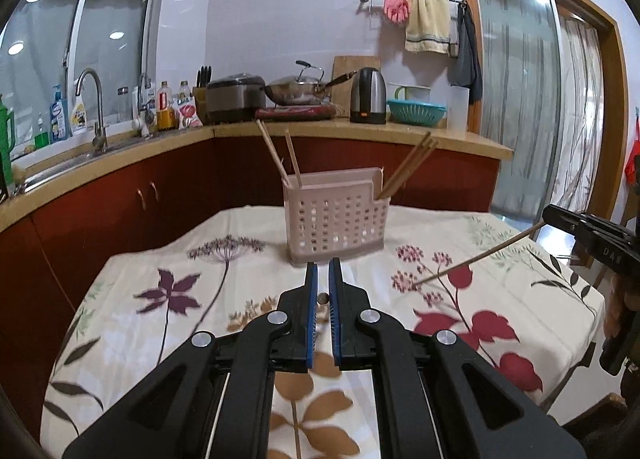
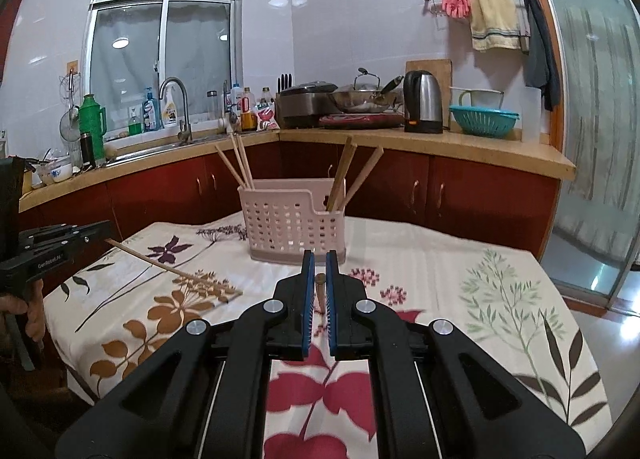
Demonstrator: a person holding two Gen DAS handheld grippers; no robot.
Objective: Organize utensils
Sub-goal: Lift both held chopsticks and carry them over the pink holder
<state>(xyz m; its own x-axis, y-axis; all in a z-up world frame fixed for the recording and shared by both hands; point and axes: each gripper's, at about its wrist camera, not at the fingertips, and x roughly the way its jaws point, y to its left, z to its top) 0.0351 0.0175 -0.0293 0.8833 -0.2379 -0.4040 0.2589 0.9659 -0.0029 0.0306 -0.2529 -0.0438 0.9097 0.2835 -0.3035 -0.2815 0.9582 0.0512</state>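
Above the floral-clothed surface (image 1: 192,343), both my jaws are clamped on one wooden chopstick (image 1: 476,259) each; tip them upright over the pink perforated plastic holder (image 1: 335,219) beyond before releasing.

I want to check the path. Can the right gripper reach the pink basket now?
Probably yes. The tablecloth between the right gripper and the pink basket is bare; its chopstick points there.

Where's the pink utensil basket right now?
The pink utensil basket stands centre of both wrist views, at the far edge of the floral tablecloth, before the red cabinets, chopsticks upright inside.
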